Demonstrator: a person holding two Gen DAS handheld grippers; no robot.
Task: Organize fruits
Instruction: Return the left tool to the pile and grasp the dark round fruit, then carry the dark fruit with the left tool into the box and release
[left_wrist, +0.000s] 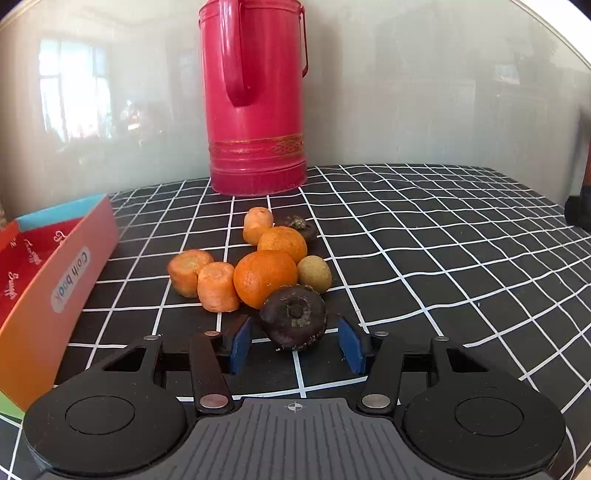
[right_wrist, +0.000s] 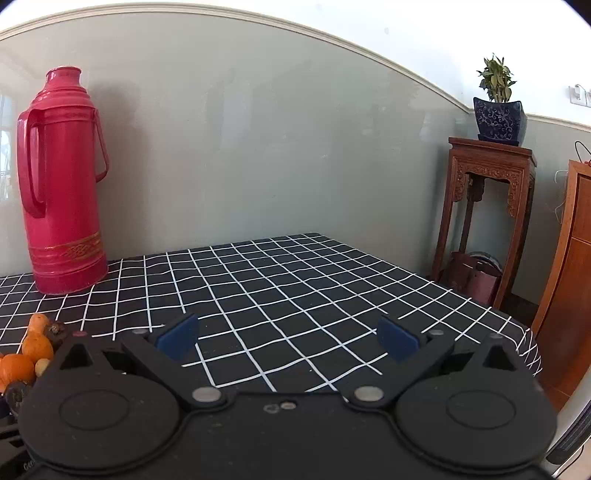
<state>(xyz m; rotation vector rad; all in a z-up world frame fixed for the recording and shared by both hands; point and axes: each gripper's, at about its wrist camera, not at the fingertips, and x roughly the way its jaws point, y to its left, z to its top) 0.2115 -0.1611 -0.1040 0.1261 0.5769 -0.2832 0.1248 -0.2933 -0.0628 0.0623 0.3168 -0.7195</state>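
A pile of produce lies on the checked tablecloth in the left wrist view: a dark purple mangosteen nearest, two oranges, three carrot chunks, a small yellow-green fruit and another dark fruit behind. My left gripper is open, its blue pads on either side of the mangosteen, not touching it. My right gripper is open and empty over bare cloth; the pile shows at its far left.
An open orange box marked "Cloth book" stands left of the pile. A tall red thermos stands at the wall behind. Right of the table are a carved wooden stand with a potted plant and a wooden cabinet.
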